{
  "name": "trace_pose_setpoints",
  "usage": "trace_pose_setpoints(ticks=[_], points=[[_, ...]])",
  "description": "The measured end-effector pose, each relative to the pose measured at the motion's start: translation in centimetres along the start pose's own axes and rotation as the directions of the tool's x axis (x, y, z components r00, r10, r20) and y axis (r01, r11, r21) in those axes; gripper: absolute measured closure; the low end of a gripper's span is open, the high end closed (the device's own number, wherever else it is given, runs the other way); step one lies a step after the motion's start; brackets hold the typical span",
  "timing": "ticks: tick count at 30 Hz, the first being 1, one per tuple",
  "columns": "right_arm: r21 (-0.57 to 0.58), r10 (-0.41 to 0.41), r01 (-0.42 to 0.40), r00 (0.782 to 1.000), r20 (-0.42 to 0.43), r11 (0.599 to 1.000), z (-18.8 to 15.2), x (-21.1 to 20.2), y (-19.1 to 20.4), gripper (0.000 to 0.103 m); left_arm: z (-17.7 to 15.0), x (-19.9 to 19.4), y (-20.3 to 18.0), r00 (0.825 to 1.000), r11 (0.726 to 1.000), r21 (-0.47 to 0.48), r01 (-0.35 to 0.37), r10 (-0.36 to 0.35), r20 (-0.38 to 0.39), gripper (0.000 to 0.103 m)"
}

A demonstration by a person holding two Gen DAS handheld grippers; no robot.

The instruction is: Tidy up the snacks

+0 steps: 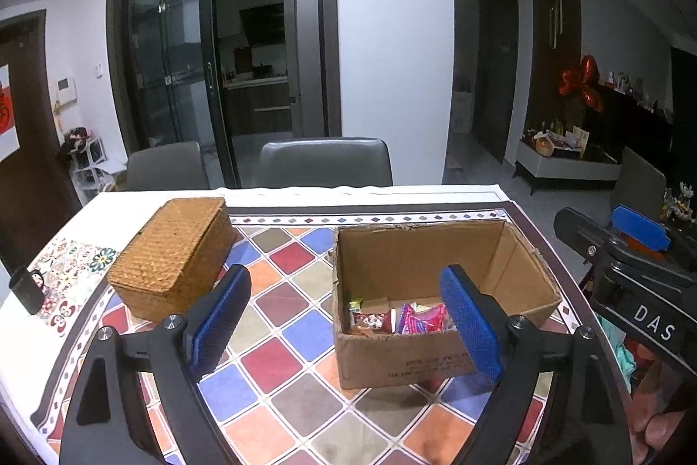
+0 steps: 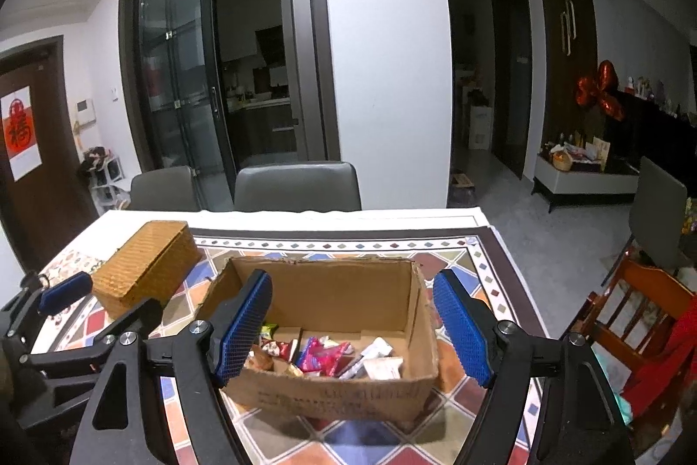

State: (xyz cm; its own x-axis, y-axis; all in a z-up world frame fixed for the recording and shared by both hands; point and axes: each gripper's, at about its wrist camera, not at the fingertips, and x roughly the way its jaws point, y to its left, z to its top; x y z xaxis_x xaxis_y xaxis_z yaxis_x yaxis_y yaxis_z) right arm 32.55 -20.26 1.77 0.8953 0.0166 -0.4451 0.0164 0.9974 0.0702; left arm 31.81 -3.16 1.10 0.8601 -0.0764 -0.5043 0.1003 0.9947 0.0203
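Observation:
An open cardboard box stands on the table with several wrapped snacks inside; it also shows in the right wrist view, snacks in its bottom. A closed woven basket box sits to its left, also seen in the right wrist view. My left gripper is open and empty, above the table in front of the box's left part. My right gripper is open and empty, hovering over the box's front. The right gripper body shows at the right of the left wrist view.
The table carries a colourful tiled-pattern cloth. A small black object sits at the table's left edge. Two grey chairs stand behind the table. A wooden chair with red cloth stands at the right.

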Motion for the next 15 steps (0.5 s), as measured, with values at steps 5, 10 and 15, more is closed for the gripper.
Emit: trace_pose_setpoints(ticks=[5, 10, 15], points=[[-0.003, -0.004, 0.004, 1.000, 0.018, 1.000, -0.5, -2.3, 0.3, 0.023, -0.6, -2.1, 0.1, 1.000, 1.000, 0.002, -0.004, 0.004, 0.019, 0.013], [-0.010, -0.014, 0.015, 0.999, 0.051, 1.000, -1.0, -4.8, 0.6, 0.018, -1.3, -4.2, 0.2, 0.999, 1.000, 0.004, -0.011, 0.011, 0.033, 0.011], [-0.014, -0.019, 0.020, 0.998, 0.067, 1.000, -1.5, -6.8, 1.1, 0.018, -2.2, -6.4, 0.7, 0.998, 1.000, -0.005, -0.023, 0.023, 0.052, 0.006]])
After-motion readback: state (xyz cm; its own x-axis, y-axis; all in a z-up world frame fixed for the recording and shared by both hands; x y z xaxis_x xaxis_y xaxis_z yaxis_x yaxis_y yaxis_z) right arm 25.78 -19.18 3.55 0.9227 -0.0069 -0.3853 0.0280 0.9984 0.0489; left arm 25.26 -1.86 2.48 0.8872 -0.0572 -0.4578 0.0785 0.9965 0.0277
